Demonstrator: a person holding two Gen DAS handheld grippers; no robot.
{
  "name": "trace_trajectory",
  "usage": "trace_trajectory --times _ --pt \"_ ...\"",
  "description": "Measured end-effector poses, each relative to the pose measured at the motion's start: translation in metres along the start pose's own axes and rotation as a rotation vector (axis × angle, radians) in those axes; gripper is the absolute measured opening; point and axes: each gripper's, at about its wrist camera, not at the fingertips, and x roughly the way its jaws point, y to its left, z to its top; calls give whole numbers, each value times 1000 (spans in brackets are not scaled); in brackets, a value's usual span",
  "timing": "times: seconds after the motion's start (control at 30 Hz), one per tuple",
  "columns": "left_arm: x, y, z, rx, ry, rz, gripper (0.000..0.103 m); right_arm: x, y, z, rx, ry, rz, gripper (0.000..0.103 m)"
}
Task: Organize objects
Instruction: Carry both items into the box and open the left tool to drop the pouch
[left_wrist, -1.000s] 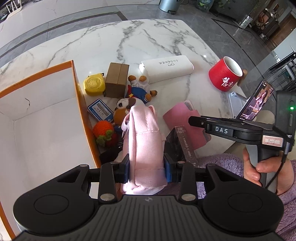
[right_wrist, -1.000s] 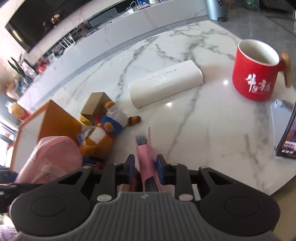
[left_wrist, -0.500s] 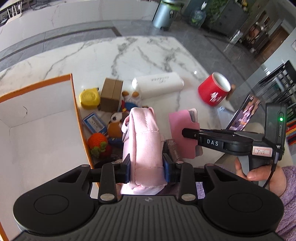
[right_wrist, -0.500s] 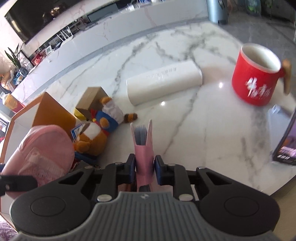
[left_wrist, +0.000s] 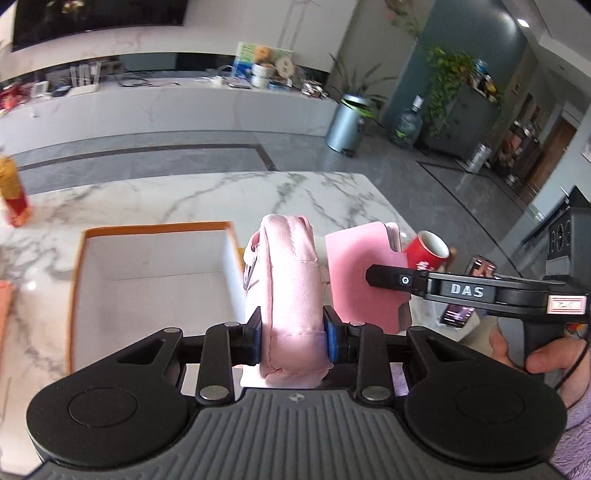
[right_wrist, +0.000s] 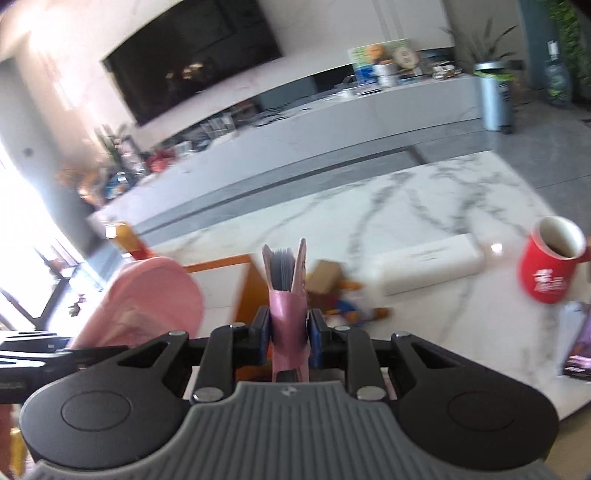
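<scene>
The orange-rimmed box (left_wrist: 147, 288) lies ahead and to the left of the left tongs (left_wrist: 292, 332), its white floor bare where it shows. To do this step well, I judge each load should travel over the rim and come down low inside before the jaws part, the bulkier one first, so neither catches the near wall.

The left tongs are clenched on a soft pink pouch (left_wrist: 288, 280), which stands up between the pads and hangs in the air just right of the box's right wall. The right tongs (right_wrist: 290, 339) grasp a slim pink card wallet (right_wrist: 288, 295) upright, its open mouth showing stacked cards; it sits just right of the pouch and ahead of the box's near corner.

The left view shows the whole box interior and the wallet's flat pink face, plus the hand on the right handle. Only the right view shows what waits beyond the right tongs: a white case (right_wrist: 428, 264), a blurred plush toy (right_wrist: 351, 299) beside a small brown carton (right_wrist: 325, 275), and the red mug (right_wrist: 550, 258) far right.
</scene>
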Motion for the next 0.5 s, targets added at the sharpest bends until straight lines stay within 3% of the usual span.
trace_trajectory --times 0.1,0.2,0.5 --pt "-10 26 -13 -61 -1 52 36 13 31 -4 3 62 121 23" --pt "-11 53 -26 -123 22 94 36 35 61 -13 -6 128 184 23" --pt "5 99 -64 -177 75 207 36 124 102 -61 -8 334 138 23"
